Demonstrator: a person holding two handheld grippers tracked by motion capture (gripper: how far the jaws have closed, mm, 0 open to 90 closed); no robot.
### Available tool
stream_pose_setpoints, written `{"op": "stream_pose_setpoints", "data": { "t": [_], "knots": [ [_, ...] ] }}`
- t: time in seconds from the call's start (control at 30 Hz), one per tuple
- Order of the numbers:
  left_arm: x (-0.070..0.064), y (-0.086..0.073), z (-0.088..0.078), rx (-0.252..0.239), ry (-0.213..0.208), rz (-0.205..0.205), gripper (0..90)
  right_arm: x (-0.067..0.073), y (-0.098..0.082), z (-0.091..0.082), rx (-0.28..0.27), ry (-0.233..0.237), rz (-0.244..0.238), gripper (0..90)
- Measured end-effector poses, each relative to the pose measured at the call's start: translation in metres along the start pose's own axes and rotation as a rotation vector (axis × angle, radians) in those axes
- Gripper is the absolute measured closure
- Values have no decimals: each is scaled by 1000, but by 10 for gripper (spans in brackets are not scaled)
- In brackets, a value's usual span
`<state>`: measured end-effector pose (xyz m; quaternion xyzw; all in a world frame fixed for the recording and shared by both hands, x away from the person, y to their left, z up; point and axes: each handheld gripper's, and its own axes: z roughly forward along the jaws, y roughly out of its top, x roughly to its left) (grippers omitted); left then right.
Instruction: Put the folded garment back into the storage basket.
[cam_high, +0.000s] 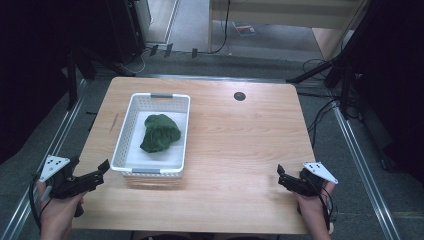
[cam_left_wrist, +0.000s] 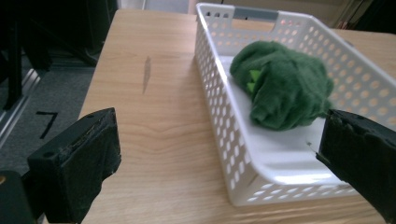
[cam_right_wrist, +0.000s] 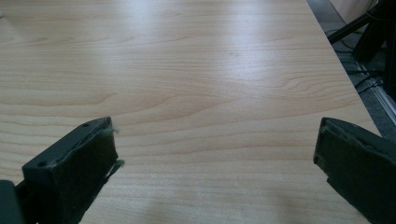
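Your left gripper (cam_high: 100, 172) hangs at the tabletop's (cam_high: 240, 150) near-left corner, jaws wide apart, just beside the white basket (cam_high: 125, 135). Its own view shows light-green tags on the green cloth (cam_left_wrist: 285, 88) bundled inside. Your right gripper (cam_high: 282, 177), jaws also spread, hovers at the near-right corner over bare wood.
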<state>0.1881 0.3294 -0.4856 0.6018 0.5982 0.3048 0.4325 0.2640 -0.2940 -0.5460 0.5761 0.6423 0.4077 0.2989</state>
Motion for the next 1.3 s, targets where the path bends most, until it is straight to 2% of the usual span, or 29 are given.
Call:
{"op": "stream_pose_setpoints", "data": {
  "t": [0.1,0.17,0.27,0.43,0.5,0.6,0.7,0.8,0.83,0.93,0.97,1.1,1.3],
  "knots": [
    [9,-13,6,2,11,9,0,0,0,0,0,1,1,0],
    [15,-21,11,2,13,-2,0,0,0,0,0,2,-1,0],
    [25,-30,15,4,-22,-36,0,0,0,0,-1,4,-2,0],
    [33,-43,20,10,-20,-14,0,-1,0,0,-1,5,-2,0],
    [36,-48,23,25,-20,-21,0,-1,0,0,-1,7,1,0],
    [42,-51,23,27,-32,-50,0,-1,0,0,-1,5,4,0],
    [46,-54,23,26,-19,-46,0,-1,0,0,-4,4,8,0],
    [49,-55,21,2,-25,-65,0,-1,0,0,0,4,11,0],
    [50,-56,21,-10,-28,-83,0,-1,0,0,0,4,9,0],
    [49,-57,21,-11,-10,-78,5,-1,0,0,0,5,9,0],
    [47,-57,23,-8,6,-61,7,-1,0,0,-2,6,4,0],
    [44,-56,24,-8,9,-52,7,-1,0,0,2,6,-3,0],
    [45,-56,24,-13,2,-62,7,0,0,1,11,-2,-3,0]
  ]
}}
